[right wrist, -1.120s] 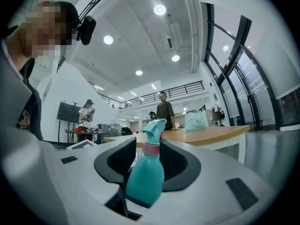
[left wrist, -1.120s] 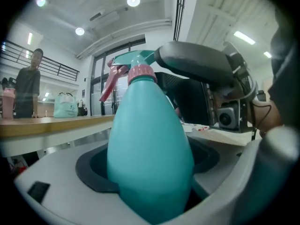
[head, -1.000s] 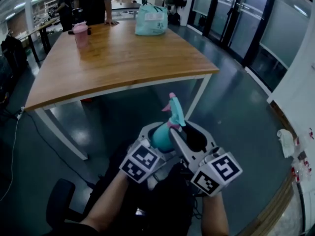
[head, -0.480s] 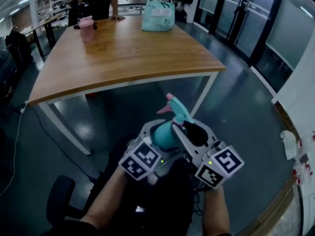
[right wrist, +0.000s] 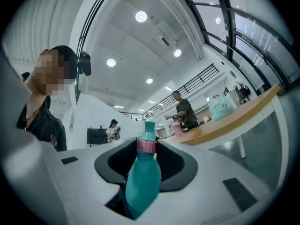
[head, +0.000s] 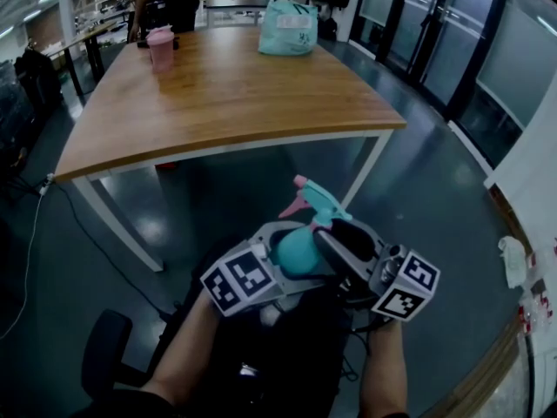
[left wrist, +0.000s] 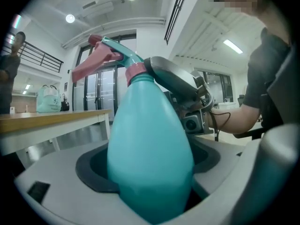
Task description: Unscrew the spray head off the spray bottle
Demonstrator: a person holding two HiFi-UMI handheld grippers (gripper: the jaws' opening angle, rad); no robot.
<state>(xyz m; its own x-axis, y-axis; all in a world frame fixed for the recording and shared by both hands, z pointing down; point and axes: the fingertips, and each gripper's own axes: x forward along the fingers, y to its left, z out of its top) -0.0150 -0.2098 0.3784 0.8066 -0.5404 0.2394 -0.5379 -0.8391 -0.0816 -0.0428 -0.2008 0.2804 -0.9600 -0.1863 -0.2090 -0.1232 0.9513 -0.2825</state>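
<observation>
While left hand-held gripper (head: 280, 252) pinches spray bottle (left wrist: 150, 149), right hand-held gripper (right wrist: 149, 159) jaws, just closing loosely round pink collar (right wrist: 146, 146), need firmer bite.

A wooden table (head: 226, 94) bears a pink cup (head: 160, 48) and, well apart, a pale green bag (head: 288, 26).

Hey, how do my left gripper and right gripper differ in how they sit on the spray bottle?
The left gripper is clamped on the wide teal body of the spray bottle; the right gripper has its jaws round the narrow neck by the pink collar. The left jaws press the bottle; the right jaws, which have just been closing, show gaps either side and do not grip. Both are on one bottle, held in the air.
</observation>
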